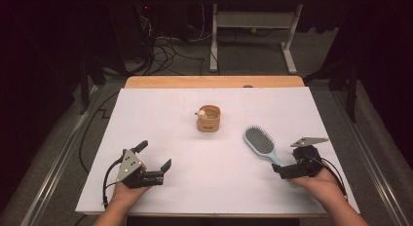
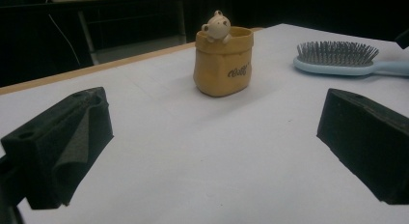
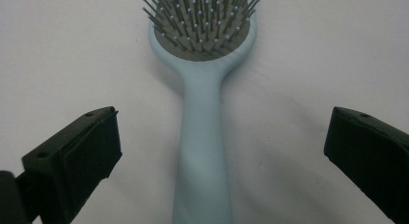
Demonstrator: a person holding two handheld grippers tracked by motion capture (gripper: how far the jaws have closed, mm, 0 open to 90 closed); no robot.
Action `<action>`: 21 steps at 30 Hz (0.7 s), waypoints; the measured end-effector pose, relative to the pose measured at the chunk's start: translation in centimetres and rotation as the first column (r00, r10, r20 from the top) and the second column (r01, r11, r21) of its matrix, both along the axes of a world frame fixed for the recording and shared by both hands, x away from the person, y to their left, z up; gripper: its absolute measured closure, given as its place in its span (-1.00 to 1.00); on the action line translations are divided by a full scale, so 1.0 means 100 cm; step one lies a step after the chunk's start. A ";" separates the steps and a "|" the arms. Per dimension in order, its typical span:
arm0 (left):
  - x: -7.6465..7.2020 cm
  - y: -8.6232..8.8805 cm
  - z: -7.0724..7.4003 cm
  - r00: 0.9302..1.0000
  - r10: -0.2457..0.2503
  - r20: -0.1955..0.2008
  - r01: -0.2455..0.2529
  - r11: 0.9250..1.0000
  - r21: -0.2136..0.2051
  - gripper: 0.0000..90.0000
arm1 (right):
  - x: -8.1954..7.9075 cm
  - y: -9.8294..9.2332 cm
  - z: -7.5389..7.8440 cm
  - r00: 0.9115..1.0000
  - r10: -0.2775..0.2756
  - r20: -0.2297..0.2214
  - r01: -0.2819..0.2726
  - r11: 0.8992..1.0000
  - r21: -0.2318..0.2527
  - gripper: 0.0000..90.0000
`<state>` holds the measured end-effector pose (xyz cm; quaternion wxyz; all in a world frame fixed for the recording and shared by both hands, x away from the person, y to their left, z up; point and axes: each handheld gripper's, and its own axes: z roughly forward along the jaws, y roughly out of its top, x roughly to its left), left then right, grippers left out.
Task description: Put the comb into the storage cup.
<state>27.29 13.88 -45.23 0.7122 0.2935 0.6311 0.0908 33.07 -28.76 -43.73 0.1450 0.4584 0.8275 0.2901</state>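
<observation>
A light blue hairbrush (image 1: 259,141) lies bristles up on the white table sheet (image 1: 146,114), right of centre, its handle pointing at the near right. My right gripper (image 1: 293,161) is open, one jaw on each side of the handle end. In the right gripper view the handle (image 3: 201,137) runs up between the wide-apart jaws of that gripper (image 3: 224,132), touching neither. A small yellow-brown pot (image 1: 209,119) with a bear figure on its rim stands mid-table. My left gripper (image 1: 154,156) rests open at the near left, facing the pot (image 2: 223,60), with nothing between its jaws (image 2: 214,137).
The wooden table edge (image 1: 214,82) shows beyond the sheet's far side. Behind it on the floor are cables (image 1: 165,50) and a white desk frame (image 1: 253,26). From the left gripper's side the hairbrush (image 2: 337,60) lies right of the pot.
</observation>
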 end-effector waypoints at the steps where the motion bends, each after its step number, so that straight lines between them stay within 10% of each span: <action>1: 0.000 0.001 0.000 1.000 0.005 0.003 -0.005 1.000 -0.002 -1.00 | 0.001 0.001 0.001 1.000 0.003 -0.009 -0.003 1.000 -0.005 -1.00; 21: -0.001 0.001 0.001 1.000 -0.002 0.007 0.002 1.000 -0.010 -1.00 | 0.038 0.027 0.007 0.994 0.054 -0.099 -0.061 0.996 -0.060 -1.00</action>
